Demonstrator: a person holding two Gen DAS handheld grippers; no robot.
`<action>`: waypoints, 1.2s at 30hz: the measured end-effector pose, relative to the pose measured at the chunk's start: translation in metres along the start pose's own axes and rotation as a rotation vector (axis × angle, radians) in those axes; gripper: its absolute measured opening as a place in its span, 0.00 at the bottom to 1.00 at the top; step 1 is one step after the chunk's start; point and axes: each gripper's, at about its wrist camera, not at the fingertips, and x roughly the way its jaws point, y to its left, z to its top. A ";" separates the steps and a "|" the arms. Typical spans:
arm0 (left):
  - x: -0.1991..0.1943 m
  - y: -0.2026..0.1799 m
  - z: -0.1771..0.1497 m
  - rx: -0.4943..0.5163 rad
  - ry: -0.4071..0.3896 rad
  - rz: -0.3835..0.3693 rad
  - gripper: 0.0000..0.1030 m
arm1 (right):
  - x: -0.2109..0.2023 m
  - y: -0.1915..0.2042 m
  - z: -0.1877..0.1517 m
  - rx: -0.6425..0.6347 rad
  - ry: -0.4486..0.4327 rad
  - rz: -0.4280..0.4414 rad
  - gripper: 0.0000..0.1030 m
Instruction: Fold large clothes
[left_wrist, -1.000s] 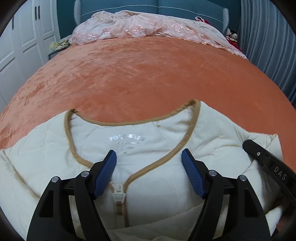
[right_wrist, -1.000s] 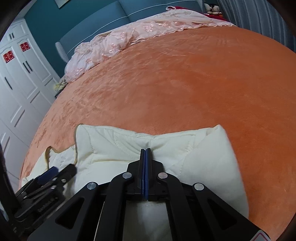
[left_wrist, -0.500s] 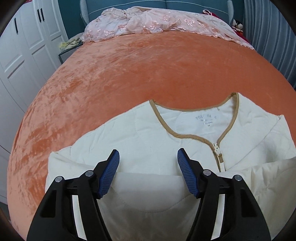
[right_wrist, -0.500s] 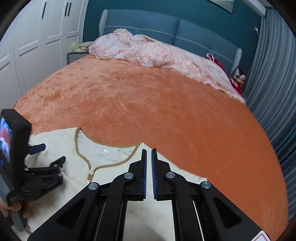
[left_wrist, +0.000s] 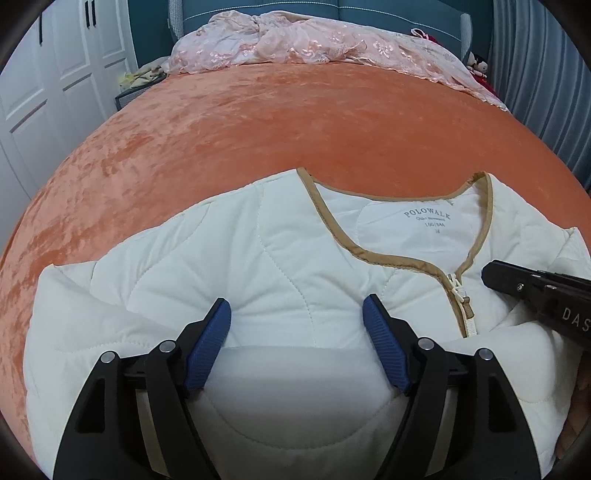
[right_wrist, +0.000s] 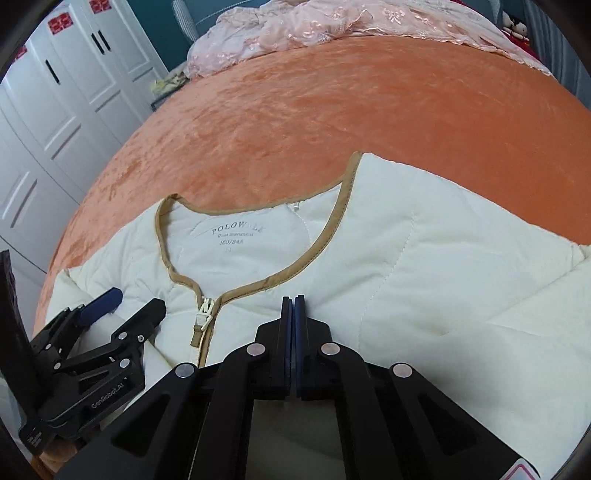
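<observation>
Cream quilted jacket (left_wrist: 295, 266), tan-trimmed, lower frame on orange velvet bedspread (left_wrist: 295, 122); left gripper (left_wrist: 297, 314) just widened, pinching nothing; right gripper (right_wrist: 293, 306) pressed together, empty.

bg stuff: orange velvety bedspread (left_wrist: 258, 122) over the whole bed, crumpled pink lace blanket (left_wrist: 314, 40) bunched at the far end against a teal padded headboard (left_wrist: 369, 5). white paneled wardrobe (right_wrist: 55, 110) on the left w/ red stickers, grey curtain (left_wrist: 535, 74) on the right.

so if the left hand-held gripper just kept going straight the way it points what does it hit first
Most likely the cream quilted jacket: the open left hand-held gripper aims down at its front panel, beside the zipper. How much gap remains is hard to judge from here.
</observation>
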 end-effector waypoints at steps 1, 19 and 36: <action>0.001 0.002 0.000 -0.007 -0.006 0.000 0.72 | 0.002 -0.003 -0.001 0.017 -0.012 0.015 0.00; 0.016 0.000 0.003 -0.007 -0.059 0.041 0.82 | 0.019 -0.004 -0.003 0.031 -0.104 0.005 0.00; -0.167 0.092 -0.020 -0.125 -0.142 0.171 0.08 | -0.205 -0.087 -0.110 0.230 -0.293 -0.129 0.38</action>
